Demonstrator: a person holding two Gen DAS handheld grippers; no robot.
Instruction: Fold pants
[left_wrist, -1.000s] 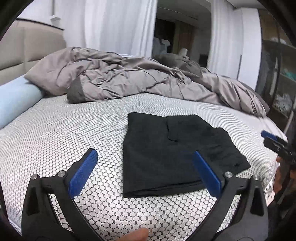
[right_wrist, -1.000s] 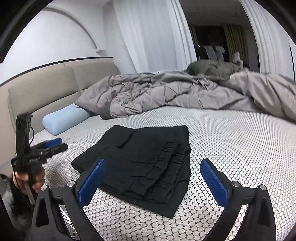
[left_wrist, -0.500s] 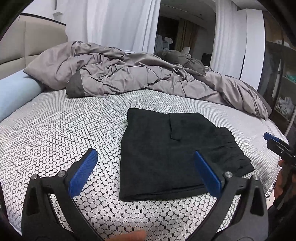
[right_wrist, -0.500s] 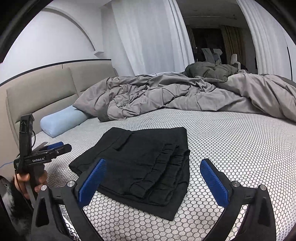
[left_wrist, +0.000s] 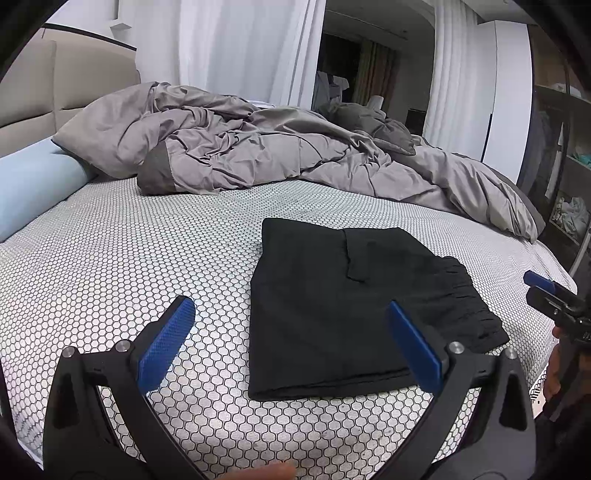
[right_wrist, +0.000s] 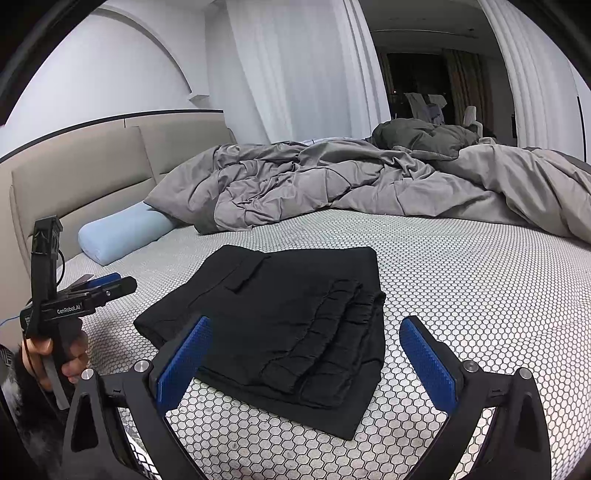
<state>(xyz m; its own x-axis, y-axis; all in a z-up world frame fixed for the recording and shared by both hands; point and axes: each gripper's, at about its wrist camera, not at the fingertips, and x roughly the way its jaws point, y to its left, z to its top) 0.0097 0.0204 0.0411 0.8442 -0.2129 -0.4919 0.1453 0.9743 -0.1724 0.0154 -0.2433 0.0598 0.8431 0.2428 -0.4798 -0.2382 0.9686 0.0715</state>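
Observation:
The black pants (left_wrist: 351, 306) lie folded into a flat rectangle on the honeycomb-patterned mattress (left_wrist: 129, 266), gathered waistband to the right. My left gripper (left_wrist: 288, 310) hovers open just in front of them, blue pads (left_wrist: 166, 343) wide apart and holding nothing. From the other side the pants (right_wrist: 280, 321) show stacked layers with the waistband on top. My right gripper (right_wrist: 304, 325) is also open and empty above their near edge. Each gripper appears in the other's view: the right gripper (left_wrist: 546, 291) at the bed's right edge, the left gripper (right_wrist: 107, 286) held by a hand (right_wrist: 70, 362).
A crumpled grey duvet (left_wrist: 280, 158) covers the far half of the bed. A light blue bolster (right_wrist: 122, 232) lies against the beige headboard (right_wrist: 92, 177). Dark shelves (left_wrist: 565, 206) stand right of the bed. White curtains (right_wrist: 295, 74) hang behind.
Both grippers have drifted slightly, so the views have shifted a little. The pants lie the same, and both grippers stay open.

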